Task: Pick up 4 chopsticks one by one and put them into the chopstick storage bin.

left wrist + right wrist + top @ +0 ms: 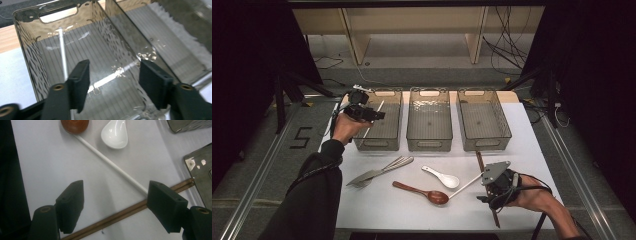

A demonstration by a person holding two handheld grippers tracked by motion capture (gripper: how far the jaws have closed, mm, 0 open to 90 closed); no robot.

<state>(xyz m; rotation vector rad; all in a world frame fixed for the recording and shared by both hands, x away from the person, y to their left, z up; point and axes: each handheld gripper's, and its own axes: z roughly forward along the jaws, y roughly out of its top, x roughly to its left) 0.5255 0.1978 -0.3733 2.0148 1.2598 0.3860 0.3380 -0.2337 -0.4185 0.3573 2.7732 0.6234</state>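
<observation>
My left gripper [371, 114] hovers over the near-left part of the left clear bin [377, 145], jaws open with nothing between them [113, 68]. A white chopstick [63, 56] lies in that bin, leaning toward its far wall [377, 111]. My right gripper [489, 195] rests low near the table's front right, open [115, 202]. A brown chopstick pair [117, 215] runs under its jaws, untouched. A second white chopstick [110, 162] ends close to its right fingertip [163, 202].
Middle bin [429, 145] and right bin [486, 144] stand beside the left one at the back. On the white mat lie a metal whisk and spatula [379, 172], a white ceramic spoon [443, 178] and a wooden spoon [424, 192].
</observation>
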